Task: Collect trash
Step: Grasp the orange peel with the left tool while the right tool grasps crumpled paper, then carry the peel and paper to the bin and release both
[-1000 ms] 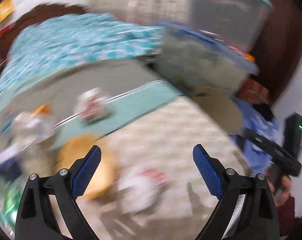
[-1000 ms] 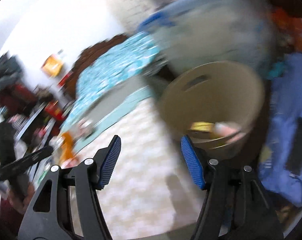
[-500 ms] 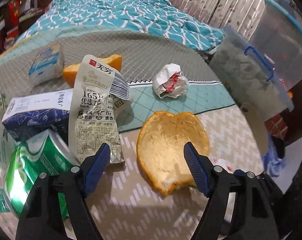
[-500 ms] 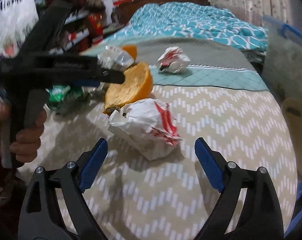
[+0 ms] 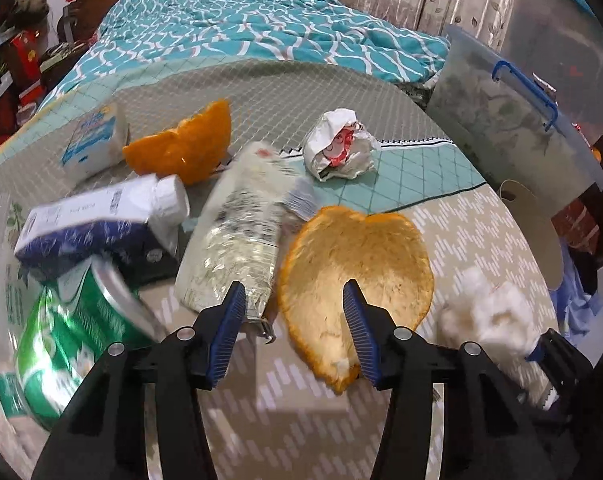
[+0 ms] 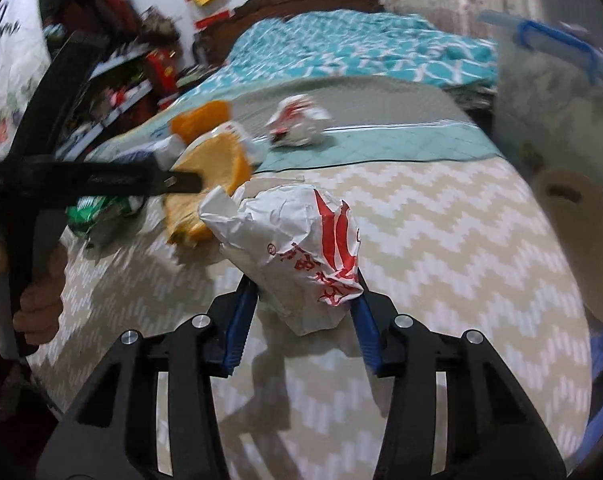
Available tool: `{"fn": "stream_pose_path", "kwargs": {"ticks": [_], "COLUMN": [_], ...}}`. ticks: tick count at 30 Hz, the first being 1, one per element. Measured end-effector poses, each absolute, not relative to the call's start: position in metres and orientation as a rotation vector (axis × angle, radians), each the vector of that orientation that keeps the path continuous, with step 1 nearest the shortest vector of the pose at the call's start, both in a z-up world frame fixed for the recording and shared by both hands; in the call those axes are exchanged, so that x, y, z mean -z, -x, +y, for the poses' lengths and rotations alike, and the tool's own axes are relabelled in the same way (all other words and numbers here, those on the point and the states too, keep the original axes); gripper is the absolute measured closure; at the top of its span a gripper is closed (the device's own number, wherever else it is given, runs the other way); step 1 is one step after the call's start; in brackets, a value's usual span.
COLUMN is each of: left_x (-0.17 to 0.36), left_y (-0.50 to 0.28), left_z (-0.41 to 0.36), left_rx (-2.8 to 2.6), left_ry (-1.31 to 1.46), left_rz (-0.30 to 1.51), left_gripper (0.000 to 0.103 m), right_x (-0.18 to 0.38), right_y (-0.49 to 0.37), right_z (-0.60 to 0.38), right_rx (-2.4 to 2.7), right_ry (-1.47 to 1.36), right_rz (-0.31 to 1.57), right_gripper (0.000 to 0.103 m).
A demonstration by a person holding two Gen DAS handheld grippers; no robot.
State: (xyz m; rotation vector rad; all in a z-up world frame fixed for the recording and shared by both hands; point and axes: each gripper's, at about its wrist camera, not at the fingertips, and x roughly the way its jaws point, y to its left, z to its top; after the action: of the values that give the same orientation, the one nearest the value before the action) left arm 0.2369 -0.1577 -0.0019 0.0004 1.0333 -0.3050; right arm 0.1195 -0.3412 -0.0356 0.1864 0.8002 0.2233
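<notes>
Right hand-held gripper [image 6: 303, 312]: jaws narrowed onto crumpled white-and-red wrapper [image 6: 297, 248], both pads touching its sides, grasping it just above zigzag blanket [image 6: 441, 240] on bed.
Left hand-held gripper [image 5: 295, 330]: jaws apart, gripping nothing; right pad over near edge of large orange peel [image 5: 357, 272], left pad beside silver foil packet [image 5: 241, 244].
Count: 2 orange peels, second [image 5: 181, 148] further back; 2 crumpled wrappers, second [image 5: 339, 146] on teal strip; 1 green can [image 5: 77, 328]; 1 blue-white carton [image 5: 97, 220]; 1 tissue pack [image 5: 93, 140].

Crumpled red-printed white wrapper [image 6: 301, 248] between tongs
</notes>
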Motion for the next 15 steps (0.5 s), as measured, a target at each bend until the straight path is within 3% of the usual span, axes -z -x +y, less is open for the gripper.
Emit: {"fn": "stream_pose_path", "kwargs": {"ticks": [5,7,9,15], "left_x": [0.003,0.003,0.001,-0.011], "left_y": [-0.237,-0.239,-0.239,-0.234], "left_z": [-0.164,-0.172,-0.186,-0.195], "left_rx": [0.280,0.289,0.266,0.279], "left_ry": [0.012,0.006,-0.068,-0.071], "left_rz": [1.039,1.033,1.009,0.971], "left_gripper": [0.050,0.062,0.094,0.097], "right_x": [0.041,0.041,0.041,0.040], "right_y": [-0.128,-0.128,-0.126,-0.119], "right_z": [-0.367,-0.370,-0.372,-0.385], "right_rx": [-0.248,-0.254,-0.255,-0.253], "right_ry": [-0.332,-0.356,-0.369,-0.425], "right_rz": [0.812,0.806,0.799,0.766], "right_gripper": [0.055,0.055,0.055,0.055]}}
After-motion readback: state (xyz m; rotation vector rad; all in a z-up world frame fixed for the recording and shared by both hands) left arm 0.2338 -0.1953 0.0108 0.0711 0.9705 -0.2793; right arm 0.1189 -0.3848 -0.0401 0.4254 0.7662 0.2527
